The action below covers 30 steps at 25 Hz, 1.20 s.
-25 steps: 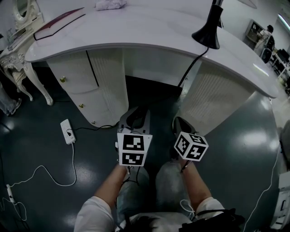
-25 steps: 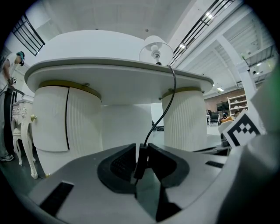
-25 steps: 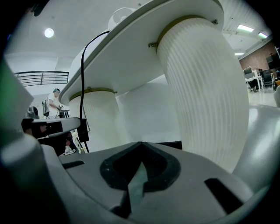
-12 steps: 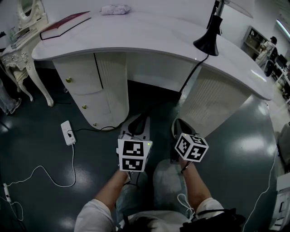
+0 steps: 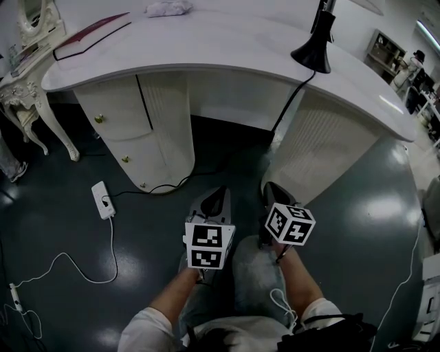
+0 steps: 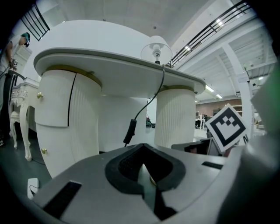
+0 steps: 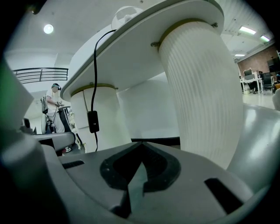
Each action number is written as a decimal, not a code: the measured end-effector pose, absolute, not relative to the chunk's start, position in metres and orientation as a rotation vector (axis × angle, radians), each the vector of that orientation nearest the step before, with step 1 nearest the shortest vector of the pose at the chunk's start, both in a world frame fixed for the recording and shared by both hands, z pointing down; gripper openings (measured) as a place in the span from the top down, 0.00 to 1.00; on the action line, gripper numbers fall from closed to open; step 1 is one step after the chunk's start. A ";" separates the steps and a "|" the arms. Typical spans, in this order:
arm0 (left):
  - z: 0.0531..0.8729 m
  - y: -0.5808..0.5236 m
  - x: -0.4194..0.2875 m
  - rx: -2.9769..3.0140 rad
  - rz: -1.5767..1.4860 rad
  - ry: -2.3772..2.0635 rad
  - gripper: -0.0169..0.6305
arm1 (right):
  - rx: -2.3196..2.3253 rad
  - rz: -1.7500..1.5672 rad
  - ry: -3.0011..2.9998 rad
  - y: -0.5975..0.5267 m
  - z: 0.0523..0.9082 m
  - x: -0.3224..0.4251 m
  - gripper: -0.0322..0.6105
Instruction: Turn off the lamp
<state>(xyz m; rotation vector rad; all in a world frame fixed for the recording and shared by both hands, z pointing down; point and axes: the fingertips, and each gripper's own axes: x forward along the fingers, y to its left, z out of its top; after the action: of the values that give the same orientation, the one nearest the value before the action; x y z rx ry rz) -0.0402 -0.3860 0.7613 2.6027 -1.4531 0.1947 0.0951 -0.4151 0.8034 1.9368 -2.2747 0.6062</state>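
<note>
The lamp (image 5: 313,51) stands on its black cone base at the far right of the white curved desk (image 5: 206,51). Its black cord (image 5: 287,103) drops over the desk edge into the knee gap. An inline switch (image 6: 130,131) hangs on that cord; the right gripper view also shows the switch (image 7: 92,121). The lamp's pale shade (image 6: 156,50) shows above the desk edge. My left gripper (image 5: 216,199) is shut and empty, low over the person's knees and well short of the switch. My right gripper (image 5: 270,194) is beside it, also shut on nothing.
A white power strip (image 5: 102,199) and a loose white cable (image 5: 69,261) lie on the dark floor at the left. The ribbed desk pedestals (image 5: 323,148) flank the knee gap. A red-edged book (image 5: 89,34) and a crumpled cloth (image 5: 167,8) lie on the desk. An ornate side table (image 5: 27,75) stands far left.
The left gripper's jaws have gone from open to shut with nothing between them, and it has dropped back from the desk toward the person. The right gripper has kept still.
</note>
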 end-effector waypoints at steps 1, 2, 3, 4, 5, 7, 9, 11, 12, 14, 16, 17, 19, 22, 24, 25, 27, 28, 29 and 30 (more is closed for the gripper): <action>0.767 -0.387 -0.037 2.596 0.196 -1.445 0.96 | 1.935 0.613 -2.270 -0.415 0.808 0.097 0.95; 0.774 -0.388 -0.035 2.584 0.198 -1.436 0.96 | 1.931 0.624 -2.266 -0.415 0.813 0.098 0.95; 0.781 -0.388 -0.033 2.568 0.200 -1.428 0.96 | 1.927 0.638 -2.263 -0.413 0.818 0.100 0.95; 0.789 -0.388 -0.031 2.550 0.202 -1.422 0.96 | 1.923 0.653 -2.263 -0.412 0.823 0.101 0.95; 0.796 -0.389 -0.029 2.533 0.203 -1.418 0.96 | 1.919 0.665 -2.266 -0.413 0.827 0.104 0.95; 0.806 -0.395 -0.024 2.506 0.206 -1.415 0.96 | 1.914 0.671 -2.276 -0.417 0.828 0.110 0.95; 0.810 -0.400 -0.020 2.494 0.219 -1.419 0.96 | 1.897 0.668 -2.291 -0.423 0.824 0.115 0.95; 0.808 -0.400 -0.017 2.477 0.247 -1.420 0.96 | 1.866 0.653 -2.302 -0.423 0.814 0.117 0.95; 0.805 -0.399 -0.014 2.460 0.263 -1.413 0.96 | 1.849 0.618 -2.299 -0.422 0.805 0.119 0.95; 0.795 -0.394 -0.006 2.423 0.301 -1.389 0.96 | 1.820 0.490 -2.279 -0.419 0.780 0.124 0.95; 0.774 -0.386 0.002 2.401 0.343 -1.358 0.96 | 1.801 0.393 -2.267 -0.415 0.747 0.129 0.95; 0.759 -0.382 0.004 2.400 0.355 -1.348 0.96 | 1.796 0.384 -2.271 -0.412 0.729 0.130 0.95; 0.718 -0.376 0.002 2.412 0.348 -1.354 0.96 | 1.792 0.429 -2.277 -0.407 0.694 0.129 0.95; 0.647 -0.370 -0.006 2.400 0.284 -1.394 0.96 | 1.805 0.544 -2.256 -0.394 0.640 0.125 0.95; 0.603 -0.367 -0.010 2.377 0.279 -1.407 0.96 | 1.819 0.591 -2.243 -0.386 0.599 0.125 0.95; 0.579 -0.366 -0.013 2.368 0.287 -1.411 0.96 | 1.821 0.603 -2.240 -0.382 0.577 0.123 0.95; 0.531 -0.366 -0.020 2.353 0.291 -1.427 0.96 | 1.813 0.618 -2.238 -0.375 0.534 0.118 0.95; 0.508 -0.363 -0.024 2.345 0.287 -1.436 0.96 | 1.804 0.630 -2.236 -0.369 0.514 0.114 0.95; 0.487 -0.359 -0.027 2.334 0.277 -1.445 0.96 | 1.795 0.644 -2.231 -0.362 0.495 0.111 0.95; 0.467 -0.353 -0.030 2.322 0.265 -1.451 0.96 | 1.789 0.656 -2.226 -0.354 0.477 0.109 0.95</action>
<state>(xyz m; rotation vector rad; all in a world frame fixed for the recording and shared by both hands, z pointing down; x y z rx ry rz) -0.0295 -0.3528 0.4672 2.3219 -1.4506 0.2649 0.1090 -0.3536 0.4766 1.7895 -2.2262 0.6561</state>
